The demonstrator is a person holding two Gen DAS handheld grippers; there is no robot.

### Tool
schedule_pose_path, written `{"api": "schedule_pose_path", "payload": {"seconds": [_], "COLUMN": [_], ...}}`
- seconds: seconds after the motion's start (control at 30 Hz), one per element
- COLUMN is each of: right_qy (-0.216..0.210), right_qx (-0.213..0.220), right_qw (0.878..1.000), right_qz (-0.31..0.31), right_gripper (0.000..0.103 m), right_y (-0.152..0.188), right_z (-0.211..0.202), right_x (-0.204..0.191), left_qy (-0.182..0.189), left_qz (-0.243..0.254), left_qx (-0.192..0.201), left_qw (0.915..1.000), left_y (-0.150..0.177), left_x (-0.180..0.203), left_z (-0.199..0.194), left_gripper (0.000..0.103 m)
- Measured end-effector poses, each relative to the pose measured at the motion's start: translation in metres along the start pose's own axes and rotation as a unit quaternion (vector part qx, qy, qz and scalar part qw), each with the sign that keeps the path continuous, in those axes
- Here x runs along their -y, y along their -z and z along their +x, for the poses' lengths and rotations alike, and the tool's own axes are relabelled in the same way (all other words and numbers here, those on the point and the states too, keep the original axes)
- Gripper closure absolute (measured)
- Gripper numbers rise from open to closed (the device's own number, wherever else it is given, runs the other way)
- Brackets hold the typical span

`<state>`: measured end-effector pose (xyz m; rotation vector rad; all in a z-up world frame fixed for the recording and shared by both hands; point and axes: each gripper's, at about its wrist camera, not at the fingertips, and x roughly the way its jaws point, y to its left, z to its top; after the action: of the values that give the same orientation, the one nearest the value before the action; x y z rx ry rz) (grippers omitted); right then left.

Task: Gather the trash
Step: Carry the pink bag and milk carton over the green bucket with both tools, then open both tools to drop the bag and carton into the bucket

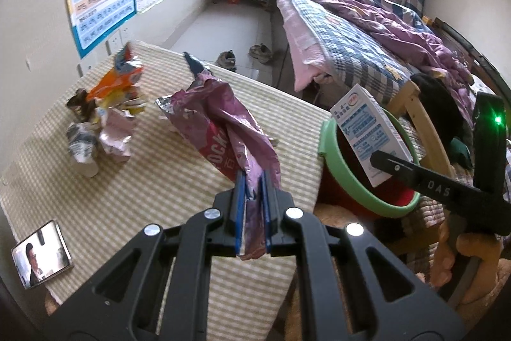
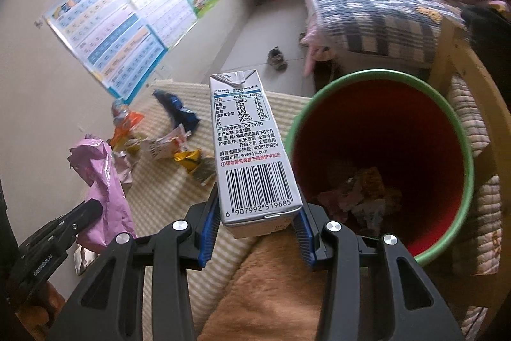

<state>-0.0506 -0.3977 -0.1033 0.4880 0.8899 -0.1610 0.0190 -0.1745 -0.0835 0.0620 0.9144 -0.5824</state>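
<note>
Striped tablecloth (image 1: 127,181) strewn with wrappers (image 1: 105,117) — bed (image 1: 351,37) beyond.

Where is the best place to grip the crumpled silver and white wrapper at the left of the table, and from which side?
Probably from above, on its raised upper folds. The crumpled wrapper sits bunched into a lump on the striped tablecloth, so it offers ridges to pinch. A pale pink wrapper touches its right side; come from the left or front to take only one piece.
</note>
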Motion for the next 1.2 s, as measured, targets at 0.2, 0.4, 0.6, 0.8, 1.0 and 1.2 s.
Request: {"api": "schedule_pose_path", "payload": {"seconds": [0.2, 0.4, 0.6, 0.8, 1.0, 1.2], "right_qy": [0.020, 0.048, 0.067, 0.072, 0.076, 0.077], "right_qx": [0.021, 0.035, 0.040, 0.045, 0.036, 0.025], "right_qw": [0.999, 0.997, 0.992, 0.990, 0.990, 0.990], "right_qz": [0.024, 0.056, 0.096, 0.111, 0.111, 0.113], "right_gripper": [0.062, 0.062, 0.062, 0.062, 0.062, 0.062], "right_y": [-0.004, -0.005, 0.000, 0.001, -0.001, 0.002], "right_z": [-0.016, -0.033, -0.043, -0.047, -0.040, -0.029], "right_x": [0.025, 0.059, 0.090, 0.101, 0.104, 0.105], "left_qy": [0.043, 0.094, 0.133, 0.149, 0.157, 0.137], "left_qz": [0.010, 0.034, 0.074, 0.091, 0.105, 0.071], "left_qx": [-0.001, -0.006, -0.037, -0.067, -0.041, -0.044], "left_qw": [0.9990, 0.9950, 0.9877, 0.9824, 0.9812, 0.9871], "left_y": [-0.018, -0.033, -0.033, -0.037, -0.038, -0.031], "left_x": [0.031, 0.074, 0.121, 0.149, 0.158, 0.130], "left_z": [0.013, 0.031, 0.056, 0.080, 0.072, 0.071], "left_gripper": [0.094, 0.094, 0.094, 0.094, 0.043, 0.033]}}
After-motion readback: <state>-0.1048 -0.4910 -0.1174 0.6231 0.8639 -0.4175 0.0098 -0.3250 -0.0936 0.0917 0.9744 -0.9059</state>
